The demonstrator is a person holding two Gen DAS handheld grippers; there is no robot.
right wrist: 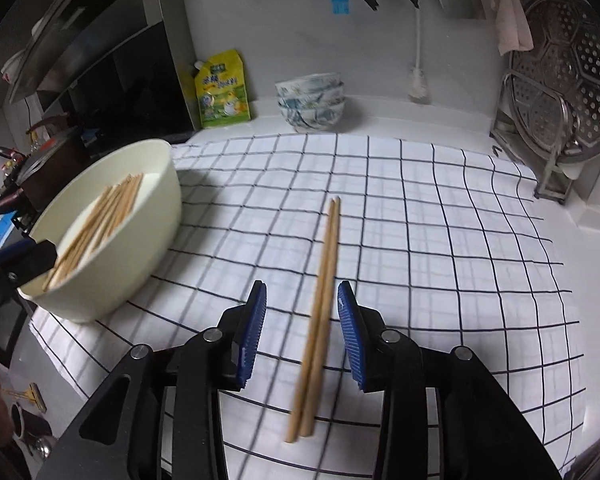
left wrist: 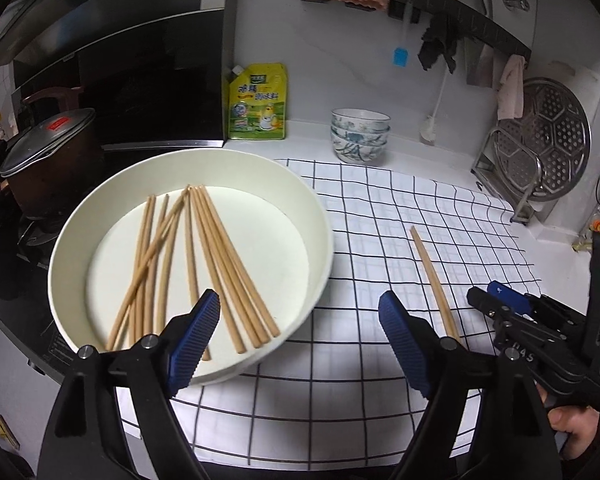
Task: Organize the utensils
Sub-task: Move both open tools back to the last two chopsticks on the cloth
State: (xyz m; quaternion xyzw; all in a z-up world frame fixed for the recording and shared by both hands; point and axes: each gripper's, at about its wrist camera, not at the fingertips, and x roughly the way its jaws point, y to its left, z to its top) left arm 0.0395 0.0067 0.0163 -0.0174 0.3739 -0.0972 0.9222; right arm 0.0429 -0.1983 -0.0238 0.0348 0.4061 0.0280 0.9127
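A round cream basin (left wrist: 324,240) sits on the left of a checked cloth (left wrist: 380,208) and holds several wooden chopsticks (left wrist: 216,256). My left gripper (left wrist: 300,340) is open and empty, hovering over the basin's near right rim. A pair of chopsticks (right wrist: 320,304) lies side by side on the cloth (right wrist: 440,240). My right gripper (right wrist: 302,332) is open with its fingers on either side of that pair, apart from it. The pair also shows in the left wrist view (left wrist: 434,280), and the basin in the right wrist view (right wrist: 156,240).
Stacked patterned bowls (left wrist: 360,134) and a yellow pouch (left wrist: 258,102) stand at the back wall. A steamer plate on a metal rack (left wrist: 544,140) is at the right. A lidded pot (left wrist: 48,160) sits on the stove at left.
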